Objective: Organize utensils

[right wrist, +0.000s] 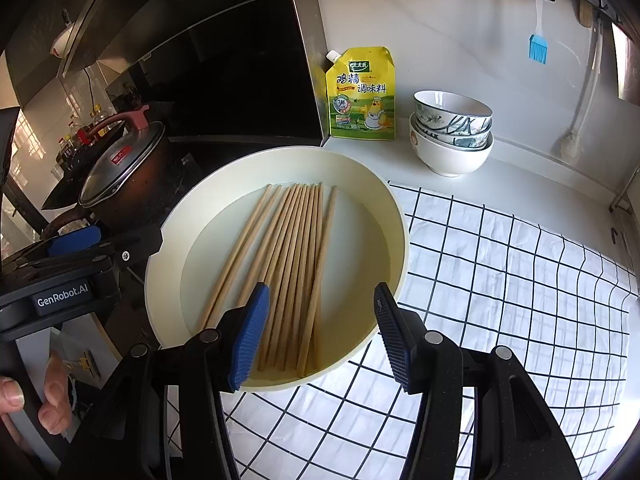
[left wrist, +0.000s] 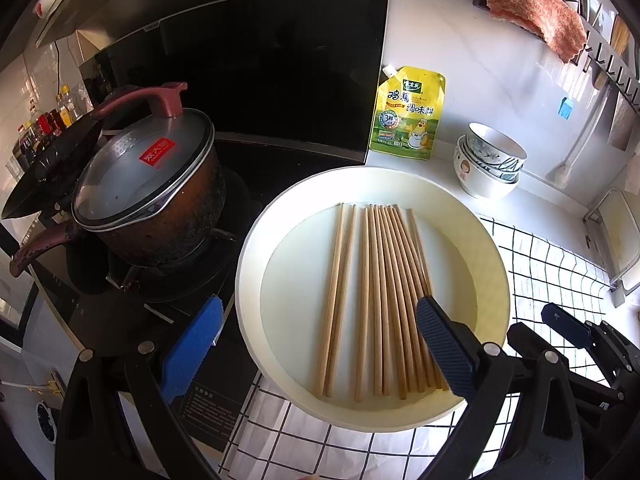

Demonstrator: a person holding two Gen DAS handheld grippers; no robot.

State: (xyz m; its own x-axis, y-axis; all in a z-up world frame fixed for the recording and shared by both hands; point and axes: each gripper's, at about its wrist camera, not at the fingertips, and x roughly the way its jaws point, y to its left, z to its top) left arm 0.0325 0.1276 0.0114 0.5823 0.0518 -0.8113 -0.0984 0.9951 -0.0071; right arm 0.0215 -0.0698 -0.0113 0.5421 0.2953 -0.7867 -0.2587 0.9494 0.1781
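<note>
Several wooden chopsticks point(left wrist: 380, 300) lie side by side in a round cream plate point(left wrist: 494, 264) on the counter; they also show in the right wrist view point(right wrist: 288, 264) in the same plate point(right wrist: 396, 216). My left gripper point(left wrist: 316, 344) is open and empty, its fingers astride the plate's near left part. My right gripper point(right wrist: 320, 340) is open and empty above the plate's near edge, over the chopsticks' near ends. The right gripper also shows in the left wrist view point(left wrist: 568, 324), at the right.
A lidded pot point(left wrist: 148, 184) stands on the black stove at left. A yellow seasoning pouch point(right wrist: 362, 94) and stacked bowls point(right wrist: 452, 132) stand behind the plate. A white checked cloth point(right wrist: 500, 280) covers the counter at right. A rack with utensils point(left wrist: 592, 4) hangs on the wall.
</note>
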